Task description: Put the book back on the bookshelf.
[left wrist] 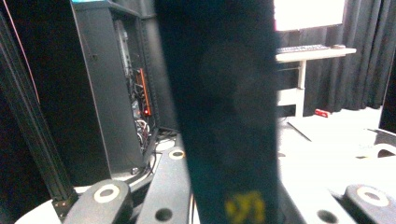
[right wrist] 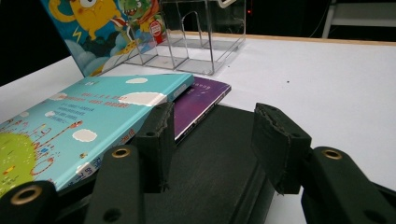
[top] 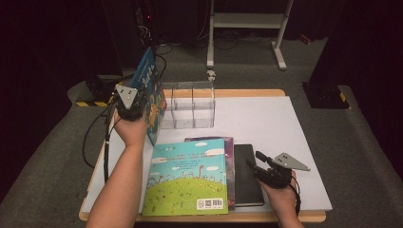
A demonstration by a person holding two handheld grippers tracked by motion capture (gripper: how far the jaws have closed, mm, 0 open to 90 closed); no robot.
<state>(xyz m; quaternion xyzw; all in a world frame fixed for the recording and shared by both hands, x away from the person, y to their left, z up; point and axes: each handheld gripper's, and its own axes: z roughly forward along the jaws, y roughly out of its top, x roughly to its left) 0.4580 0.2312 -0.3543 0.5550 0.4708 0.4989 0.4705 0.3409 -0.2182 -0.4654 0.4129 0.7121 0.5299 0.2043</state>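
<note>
The left gripper (top: 138,97) is clamped on a blue picture book (top: 151,90), holding it upright at the table's left edge, just beside a clear divided organizer (top: 192,105). The right gripper (top: 259,164) hovers with jaws half apart above a black notebook (top: 246,183), gripping nothing.

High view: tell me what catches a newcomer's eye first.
First, the blue book held upright in the left tongs at the table's far left, beside the clear rack. Next, the bright green book lying flat up front, overlapping a purple book beside a black book, where the right tongs hover.
</note>
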